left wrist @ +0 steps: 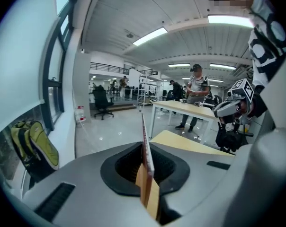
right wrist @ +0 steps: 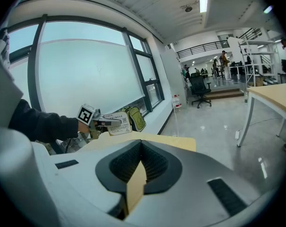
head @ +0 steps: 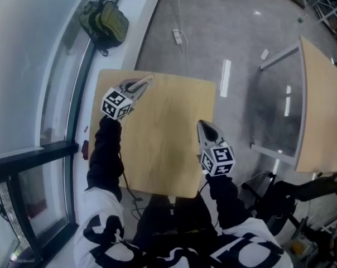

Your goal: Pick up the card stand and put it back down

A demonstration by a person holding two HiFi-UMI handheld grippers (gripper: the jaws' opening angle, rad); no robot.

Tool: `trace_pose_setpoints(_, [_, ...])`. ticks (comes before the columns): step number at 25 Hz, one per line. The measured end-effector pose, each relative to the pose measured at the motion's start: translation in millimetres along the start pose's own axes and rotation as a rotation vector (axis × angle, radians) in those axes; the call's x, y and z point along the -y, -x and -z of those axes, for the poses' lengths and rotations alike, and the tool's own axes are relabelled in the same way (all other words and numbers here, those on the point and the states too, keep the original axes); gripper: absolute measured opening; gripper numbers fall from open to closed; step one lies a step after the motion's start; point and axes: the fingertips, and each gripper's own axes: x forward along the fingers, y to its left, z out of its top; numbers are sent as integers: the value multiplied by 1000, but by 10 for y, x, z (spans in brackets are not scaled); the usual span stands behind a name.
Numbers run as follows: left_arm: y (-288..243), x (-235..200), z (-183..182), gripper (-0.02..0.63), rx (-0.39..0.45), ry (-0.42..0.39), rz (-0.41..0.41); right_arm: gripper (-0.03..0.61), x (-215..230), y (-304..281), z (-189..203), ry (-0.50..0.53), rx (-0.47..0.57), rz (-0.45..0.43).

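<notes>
2 grippers: left gripper [left wrist: 147, 173] clamped on the thin card stand [left wrist: 145, 138], edge-on over the table [head: 168, 149] corner at upper left of the head view (right gripper [right wrist: 140, 163] closed, empty); best lowered level, base flat, before release.

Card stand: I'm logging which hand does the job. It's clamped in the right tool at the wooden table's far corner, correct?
No: the card stand is clamped in the left tool, not the right, at the wooden table's far corner. The left gripper view shows it edge-on between that tool's jaws.
</notes>
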Motion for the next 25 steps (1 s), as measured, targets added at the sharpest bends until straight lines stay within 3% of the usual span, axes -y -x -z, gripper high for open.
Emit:
trace_pose_setpoints(4, [-347,120,-114,25,23,-10,140,5,115,-86,95,-9,-19,-5])
trace_pose_setpoints(9, [-722,347,-160,25,74,46,320,5,254,-146,144,-20,-30,-14])
trace_pose_setpoints(17, [-967,702,-2,25,27,41,539,5,379,-96,325,-83,-43,8])
trace_pose_setpoints(22, [-1013,648,80,30,-7,-26,544,5,343,-163,364,-80,-51,12])
trace_pose_setpoints(25, [-1039,558,153,80,-33,-53,511,5,290,-218,344,-68,-49,10])
